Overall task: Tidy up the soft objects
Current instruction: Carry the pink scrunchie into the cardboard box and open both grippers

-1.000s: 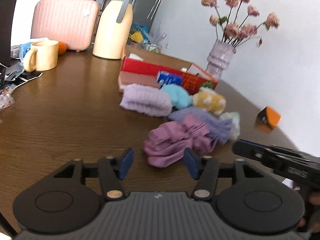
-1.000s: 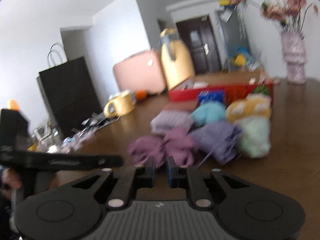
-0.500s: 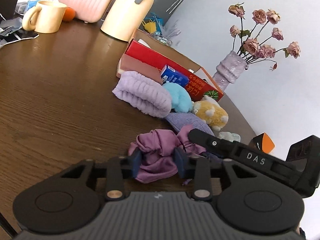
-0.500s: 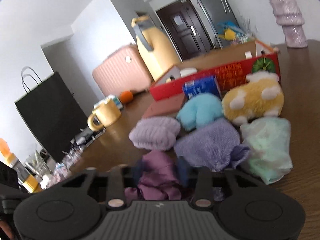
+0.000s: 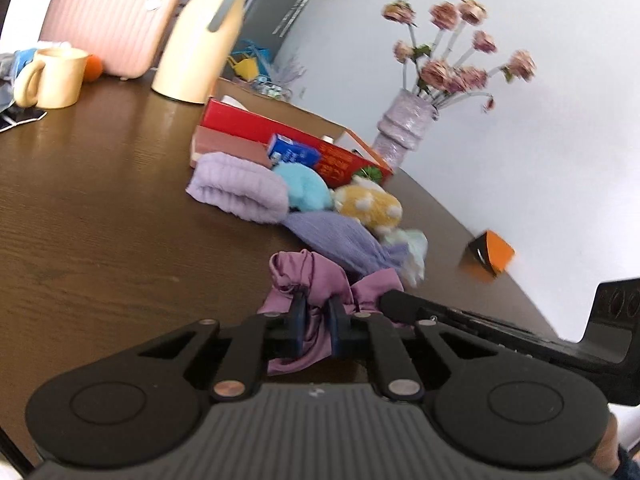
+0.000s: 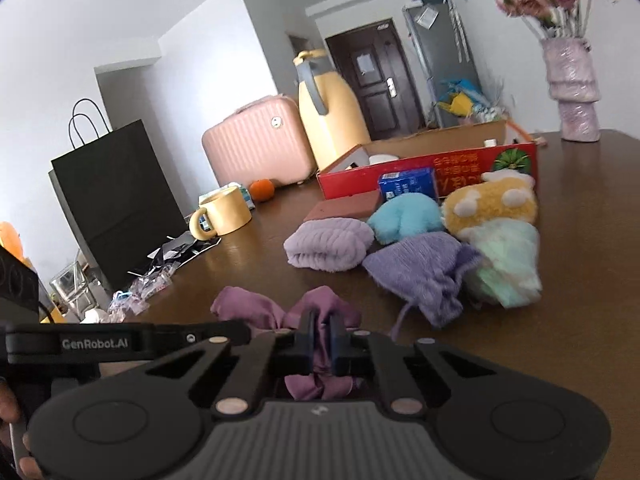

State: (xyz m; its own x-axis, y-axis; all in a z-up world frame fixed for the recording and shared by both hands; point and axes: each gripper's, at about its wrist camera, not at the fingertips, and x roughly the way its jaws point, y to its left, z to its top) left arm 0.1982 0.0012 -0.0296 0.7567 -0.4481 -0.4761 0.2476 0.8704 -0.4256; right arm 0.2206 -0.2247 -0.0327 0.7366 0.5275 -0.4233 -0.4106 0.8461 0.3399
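Our left gripper (image 5: 317, 322) has its jaws nearly closed, pinching a fold of the mauve cloth (image 5: 308, 276); our right gripper (image 6: 321, 338) grips the same mauve cloth (image 6: 256, 310) with jaws drawn just as tight. The cloth bunches between us, low over the dark tabletop (image 5: 100, 220). Just beyond lie a purple knit piece (image 6: 420, 272), a lilac rolled towel (image 6: 328, 248), a blue plush (image 6: 408, 218), a yellow plush (image 6: 492, 208) and a pale green cloth (image 6: 508, 268), before a red box (image 6: 460, 168).

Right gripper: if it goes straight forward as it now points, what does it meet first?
Apart from the mauve cloth that the right gripper already pinches, probably the lavender towel roll; depth is unclear.
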